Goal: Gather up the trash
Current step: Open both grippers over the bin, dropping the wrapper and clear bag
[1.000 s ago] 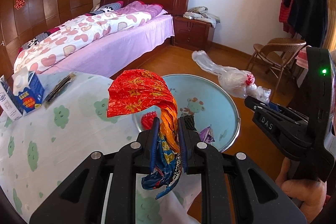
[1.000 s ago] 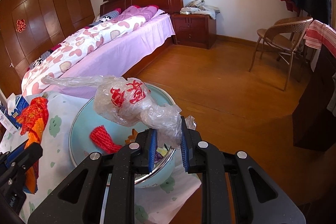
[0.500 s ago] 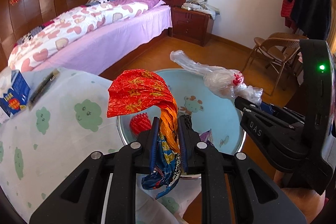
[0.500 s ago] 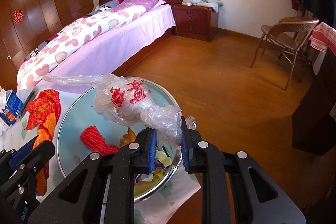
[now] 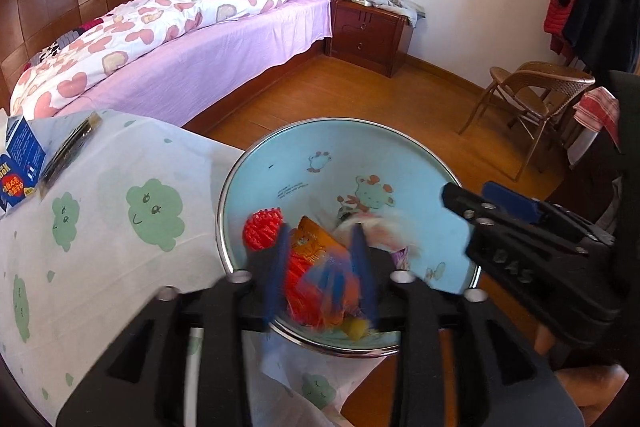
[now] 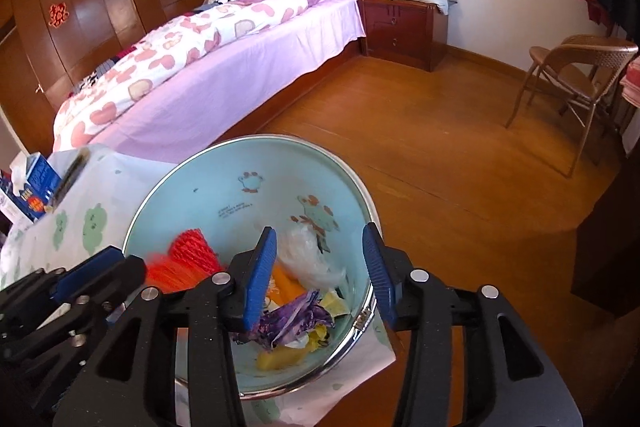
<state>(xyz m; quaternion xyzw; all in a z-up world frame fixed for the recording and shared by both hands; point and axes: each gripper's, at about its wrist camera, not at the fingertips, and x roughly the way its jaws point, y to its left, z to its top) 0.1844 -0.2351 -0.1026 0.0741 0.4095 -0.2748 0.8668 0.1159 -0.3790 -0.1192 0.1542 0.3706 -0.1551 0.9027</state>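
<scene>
A light blue basin with cartoon prints stands at the table's corner, also seen in the right wrist view as the basin. My left gripper hangs over it with its jaws opening. The blurred red and orange wrapper drops between them, free of the pads. My right gripper is over the basin too, jaws opening, with the clear plastic bag lying loose below in the basin. A red mesh ball, a purple wrapper and yellow scraps lie inside.
The table wears a white cloth with green clouds. A blue tissue box and a dark packet sit at its far left. Beyond are a bed, a nightstand, a wicker chair and wooden floor.
Both grippers have opened over the basin. The red wrapper has slipped out of the left one and the clear bag out of the right one, down into the basin.
</scene>
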